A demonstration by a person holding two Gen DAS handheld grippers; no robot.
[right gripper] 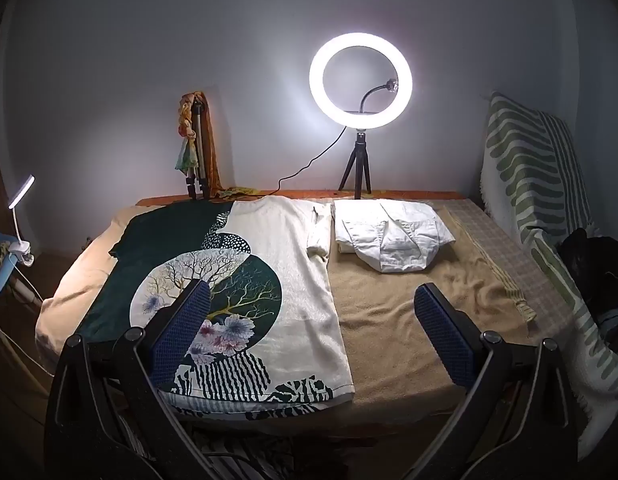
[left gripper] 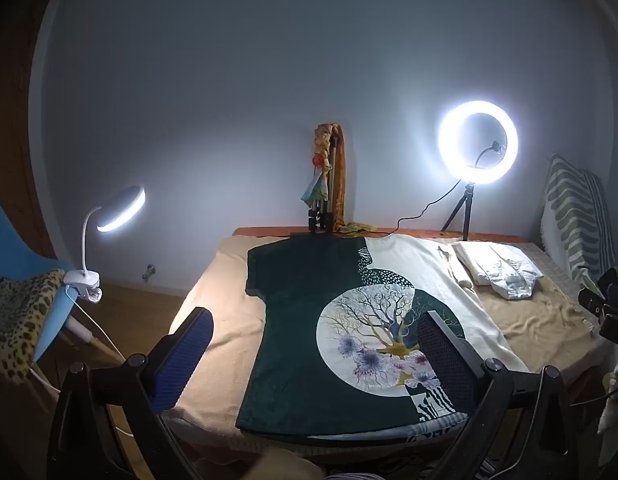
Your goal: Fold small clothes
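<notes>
Holding both the left tongs (left gripper: 313, 354) and the right tongs (right gripper: 311, 334) apart and empty above the bed, I see the green-and-cream printed cotton T-shirt (right gripper: 269, 280) spread flat on the beige blanket (right gripper: 409, 320), ready for folding, I judge.

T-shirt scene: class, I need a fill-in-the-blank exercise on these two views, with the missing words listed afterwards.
1. The T-shirt lies spread ____ on the bed.
2. To its right lies a folded ____ garment.
3. Both the left gripper and right gripper are ____ and hold nothing.
4. The ring light stands on a small ____.

Missing words: flat; white; open; tripod
</notes>
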